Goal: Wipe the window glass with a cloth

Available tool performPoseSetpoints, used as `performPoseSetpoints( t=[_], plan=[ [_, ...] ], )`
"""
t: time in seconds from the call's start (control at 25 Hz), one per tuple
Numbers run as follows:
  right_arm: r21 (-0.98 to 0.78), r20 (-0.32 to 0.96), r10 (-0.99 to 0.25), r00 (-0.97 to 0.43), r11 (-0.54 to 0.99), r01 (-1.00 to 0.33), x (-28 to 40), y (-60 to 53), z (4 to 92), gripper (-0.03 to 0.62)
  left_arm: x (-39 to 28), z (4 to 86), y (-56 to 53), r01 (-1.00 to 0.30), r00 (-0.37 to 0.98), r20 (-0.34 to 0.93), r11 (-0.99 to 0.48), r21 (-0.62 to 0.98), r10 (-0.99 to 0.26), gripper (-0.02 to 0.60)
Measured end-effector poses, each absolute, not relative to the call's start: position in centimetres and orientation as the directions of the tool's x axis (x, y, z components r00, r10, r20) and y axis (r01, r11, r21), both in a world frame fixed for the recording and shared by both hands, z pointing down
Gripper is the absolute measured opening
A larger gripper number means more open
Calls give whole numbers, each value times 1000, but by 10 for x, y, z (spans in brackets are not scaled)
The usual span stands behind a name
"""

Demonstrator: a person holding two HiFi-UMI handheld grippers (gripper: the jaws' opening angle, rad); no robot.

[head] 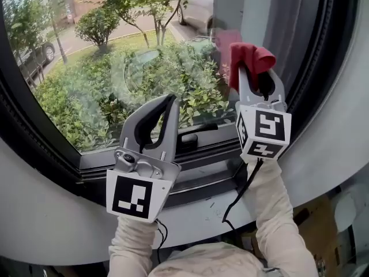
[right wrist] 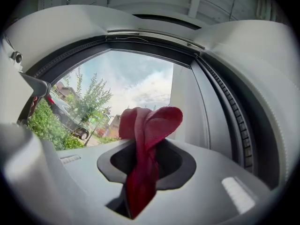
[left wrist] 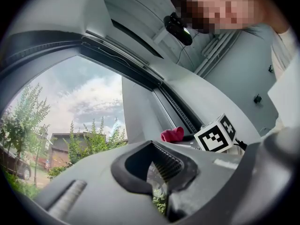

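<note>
The window glass (head: pixel 115 68) fills the upper left of the head view, with bushes and a street behind it. A red cloth (head: pixel 251 59) sticks up from my right gripper (head: pixel 256 74), which is shut on it and held near the glass's right edge, by the dark side frame. Seen in the right gripper view, the cloth (right wrist: pixel 145 125) is pinched between the jaws and folds over above them. My left gripper (head: pixel 169 101) is lower and to the left, in front of the bottom of the pane, shut with nothing in it. The left gripper view also shows the cloth (left wrist: pixel 172 134).
A dark window frame (head: pixel 202 157) runs along the bottom, with a black handle (head: pixel 193 137) on it. Below it curves the pale sill (head: pixel 52 224). A black cable (head: pixel 242 192) hangs from the right gripper. A cardboard box (head: pixel 314 224) sits at the lower right.
</note>
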State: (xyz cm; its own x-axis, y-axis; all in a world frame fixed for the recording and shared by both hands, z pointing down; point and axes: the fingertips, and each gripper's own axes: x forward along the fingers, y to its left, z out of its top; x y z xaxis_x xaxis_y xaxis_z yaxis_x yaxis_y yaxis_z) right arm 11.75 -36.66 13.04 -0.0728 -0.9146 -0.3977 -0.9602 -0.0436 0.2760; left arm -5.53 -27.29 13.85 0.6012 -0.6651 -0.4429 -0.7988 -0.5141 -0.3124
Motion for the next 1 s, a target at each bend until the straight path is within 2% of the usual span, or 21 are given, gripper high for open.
performPoseSetpoints(
  t=[0.28,0.72,1.0],
  plan=[
    [246,-413,-910,-28,-83,-966,171,-372,128,124,-26,139,-279,-804,594,-440,-510,-306,-673,0],
    [235,-392,-918,-63,-34,-971,171,-375,196,121,-17,142,-282,-816,577,-438,-488,-308,-689,0],
    [181,-379,-924,-44,-28,-983,149,-371,192,115,-29,144,-278,-825,565,-441,-469,-315,-698,0]
  ],
)
